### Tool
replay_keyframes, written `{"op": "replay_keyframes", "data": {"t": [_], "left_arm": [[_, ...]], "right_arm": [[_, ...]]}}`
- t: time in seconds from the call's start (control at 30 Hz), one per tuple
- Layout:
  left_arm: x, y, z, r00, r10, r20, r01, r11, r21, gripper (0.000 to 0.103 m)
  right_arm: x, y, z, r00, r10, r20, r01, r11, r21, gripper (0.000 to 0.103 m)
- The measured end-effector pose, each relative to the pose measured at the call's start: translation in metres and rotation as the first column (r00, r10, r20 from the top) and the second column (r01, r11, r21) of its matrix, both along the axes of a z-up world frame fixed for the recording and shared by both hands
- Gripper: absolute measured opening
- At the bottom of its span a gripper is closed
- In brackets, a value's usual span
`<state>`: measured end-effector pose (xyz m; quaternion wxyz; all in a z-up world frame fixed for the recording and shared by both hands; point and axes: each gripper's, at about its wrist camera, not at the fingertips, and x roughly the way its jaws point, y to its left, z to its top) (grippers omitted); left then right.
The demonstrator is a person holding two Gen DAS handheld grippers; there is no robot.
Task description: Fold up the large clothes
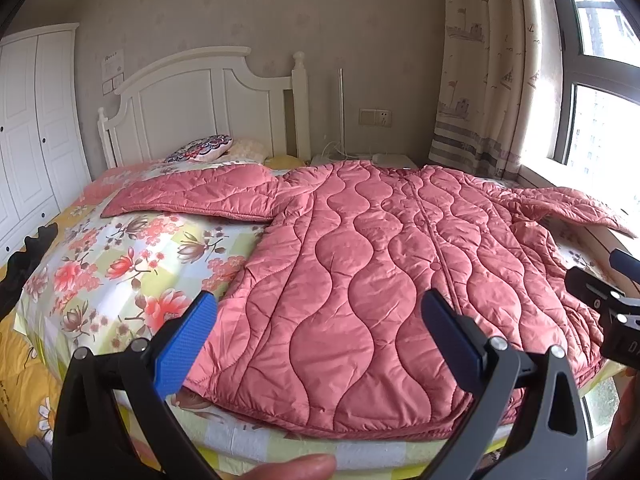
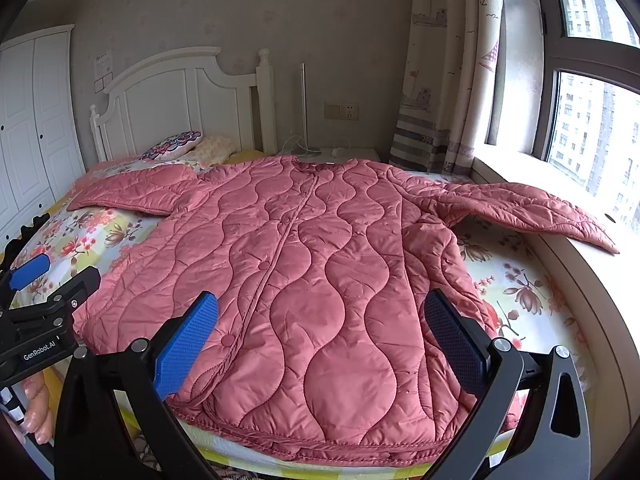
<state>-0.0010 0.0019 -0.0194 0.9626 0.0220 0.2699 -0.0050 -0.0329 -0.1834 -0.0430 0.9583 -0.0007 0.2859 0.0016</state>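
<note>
A large pink quilted coat (image 1: 380, 264) lies flat and face up on the bed, hem toward me, collar at the far end. Its left sleeve (image 1: 196, 196) spreads out over the floral sheet. Its right sleeve (image 2: 520, 204) reaches onto the window sill. The coat also fills the right wrist view (image 2: 312, 264). My left gripper (image 1: 320, 328) is open and empty, above the hem's left part. My right gripper (image 2: 320, 332) is open and empty, above the hem's right part. Each gripper shows at the edge of the other's view.
The floral bed sheet (image 1: 120, 264) is bare left of the coat. A white headboard (image 1: 200, 96) and pillows (image 1: 200, 148) are at the far end. A wardrobe (image 1: 28, 128) stands left. A window sill (image 2: 592, 264), window and curtain (image 2: 448, 80) are on the right.
</note>
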Motion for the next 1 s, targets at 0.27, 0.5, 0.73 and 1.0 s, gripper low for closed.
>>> {"op": "replay_keyframes", "data": {"t": [0.27, 0.5, 0.73, 1.0], "left_arm": [[-0.0003, 0.0016, 0.0002, 1.000, 0.004, 0.001, -0.004, 1.000, 0.000, 0.101], [-0.0004, 0.0018, 0.0000, 1.000, 0.003, -0.001, -0.003, 1.000, 0.000, 0.101], [-0.0017, 0.0023, 0.0001, 1.000, 0.001, -0.001, -0.001, 1.000, 0.000, 0.101], [-0.0028, 0.0035, -0.0004, 1.000, 0.001, -0.007, -0.001, 1.000, 0.002, 0.101]], "right_arm": [[0.0001, -0.0001, 0.0001, 1.000, -0.001, 0.001, 0.001, 1.000, 0.002, 0.099], [-0.0003, -0.0013, 0.0017, 1.000, 0.002, 0.000, -0.002, 1.000, 0.003, 0.099], [-0.0006, -0.0010, 0.0016, 1.000, 0.002, 0.000, -0.002, 1.000, 0.005, 0.099], [-0.0005, -0.0007, 0.0015, 1.000, 0.003, -0.001, -0.003, 1.000, 0.006, 0.099]]}}
